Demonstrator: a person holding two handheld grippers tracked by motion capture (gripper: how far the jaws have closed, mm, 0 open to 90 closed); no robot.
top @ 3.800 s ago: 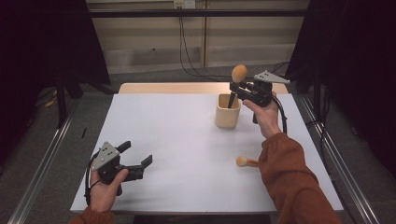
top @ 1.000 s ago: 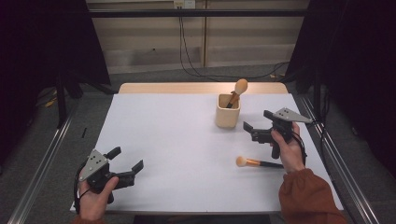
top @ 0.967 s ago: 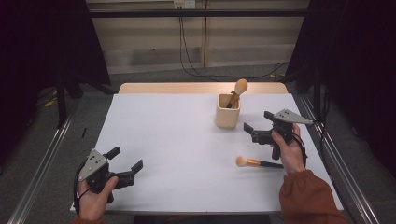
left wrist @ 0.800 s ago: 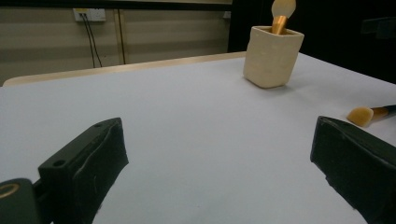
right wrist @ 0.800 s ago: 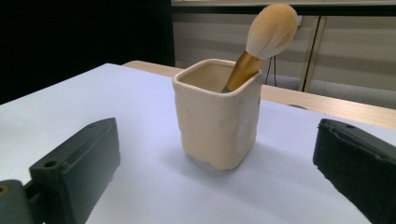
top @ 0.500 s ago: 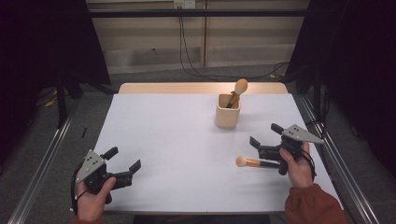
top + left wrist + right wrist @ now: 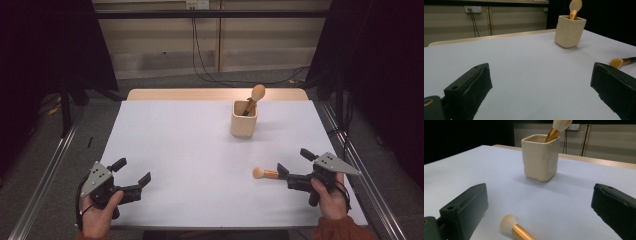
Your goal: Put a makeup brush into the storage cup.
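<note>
A cream square cup [image 7: 244,120] stands right of centre toward the far side of the white table [image 7: 175,135], with a makeup brush [image 7: 256,94] leaning in it. A second brush [image 7: 264,173] lies flat near the front right, tuft pointing left. My right gripper [image 7: 295,162] is open just behind it, the gold handle [image 7: 520,233] lying low between its spread jaws; the cup [image 7: 540,157] stands ahead. My left gripper [image 7: 131,171] rests open at the front left, holding nothing. Its view has the cup [image 7: 569,31] and the lying brush [image 7: 620,61] far off.
A bare wooden strip [image 7: 215,94] marks the table's far edge. Metal rails [image 7: 42,190] run along the floor on both sides. Cables [image 7: 200,55] hang down the back wall. Dark curtains flank the table.
My right gripper has left the first brush in the cup and come down toward the near right, ending open around the lying brush's handle. My left gripper has hardly moved.
</note>
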